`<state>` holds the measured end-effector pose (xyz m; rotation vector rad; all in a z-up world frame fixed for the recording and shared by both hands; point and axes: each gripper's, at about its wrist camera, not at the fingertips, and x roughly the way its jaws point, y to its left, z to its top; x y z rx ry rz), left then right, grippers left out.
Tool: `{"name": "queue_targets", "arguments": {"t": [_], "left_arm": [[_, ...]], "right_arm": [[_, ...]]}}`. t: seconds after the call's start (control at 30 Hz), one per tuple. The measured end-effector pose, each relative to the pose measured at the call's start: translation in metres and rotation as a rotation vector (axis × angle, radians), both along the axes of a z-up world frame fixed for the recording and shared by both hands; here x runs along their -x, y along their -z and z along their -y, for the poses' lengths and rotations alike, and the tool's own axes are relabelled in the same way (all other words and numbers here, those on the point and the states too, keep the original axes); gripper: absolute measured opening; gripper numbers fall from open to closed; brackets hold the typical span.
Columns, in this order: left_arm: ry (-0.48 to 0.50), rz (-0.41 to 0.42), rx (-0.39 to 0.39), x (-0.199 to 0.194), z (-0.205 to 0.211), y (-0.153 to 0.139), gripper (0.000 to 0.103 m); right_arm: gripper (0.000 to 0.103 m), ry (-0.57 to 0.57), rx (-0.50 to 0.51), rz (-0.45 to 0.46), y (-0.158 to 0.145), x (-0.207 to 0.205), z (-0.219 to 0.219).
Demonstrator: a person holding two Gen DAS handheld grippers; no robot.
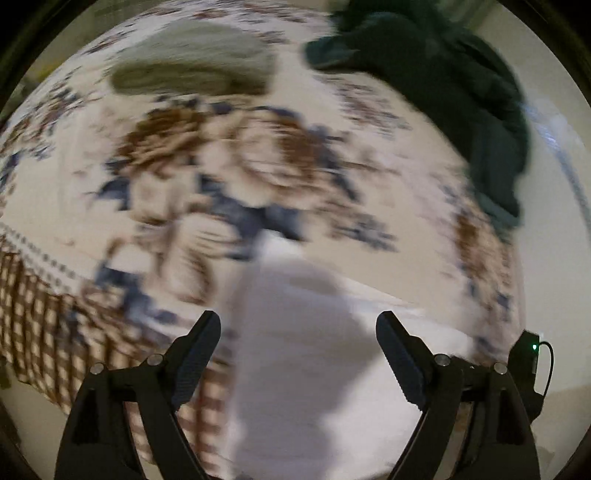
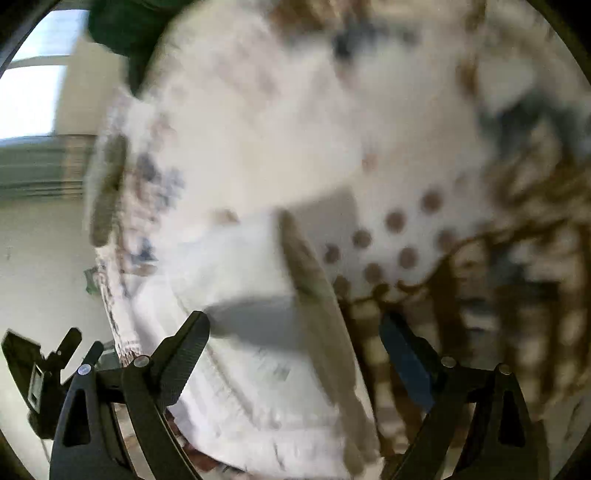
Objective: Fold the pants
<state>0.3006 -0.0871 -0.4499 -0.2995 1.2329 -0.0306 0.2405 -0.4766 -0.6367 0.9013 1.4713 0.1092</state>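
Both views are motion-blurred. White pants (image 1: 295, 354) lie on a floral bedspread (image 1: 207, 162), just ahead of and below my left gripper (image 1: 298, 321), which is open and empty above them. In the right wrist view the white pants (image 2: 258, 332) fill the lower middle, with an olive-edged band (image 2: 314, 295) running across them. My right gripper (image 2: 295, 325) is open and empty just above the fabric.
A folded olive-grey garment (image 1: 192, 62) lies at the far side of the bed. A dark green garment (image 1: 461, 92) is heaped at the far right; it also shows in the right wrist view (image 2: 122, 26). The bedspread's checked brown border (image 1: 48, 314) hangs at the left edge.
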Motion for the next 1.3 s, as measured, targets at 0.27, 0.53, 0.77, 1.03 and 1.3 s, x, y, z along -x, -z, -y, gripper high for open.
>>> {"name": "queue_targets", "arguments": {"t": [0.27,0.53,0.77,1.03,1.3], "left_arm": [[-0.041,-0.06,0.061,-0.032,-0.018,0.047,0.086],[-0.03,-0.179,0.234,-0.069,0.017,0.109,0.067],[-0.078,-0.182,0.369,-0.08,-0.003,0.135,0.022],[-0.108,-0.153,0.378,-0.048,-0.035,0.081,0.075],[0.022,-0.232,0.275,0.039,0.012,0.086,0.076]], "right_arm": [[0.01,-0.039,0.273,0.22,-0.085,0.013,-0.004],[0.01,0.056,0.23,0.133,-0.067,0.013,0.066],[0.014,0.033,0.22,0.051,-0.034,-0.006,0.053],[0.065,0.085,0.153,-0.007,-0.045,0.023,0.066],[0.062,0.281,-0.056,-0.222,0.003,0.106,0.056]]}}
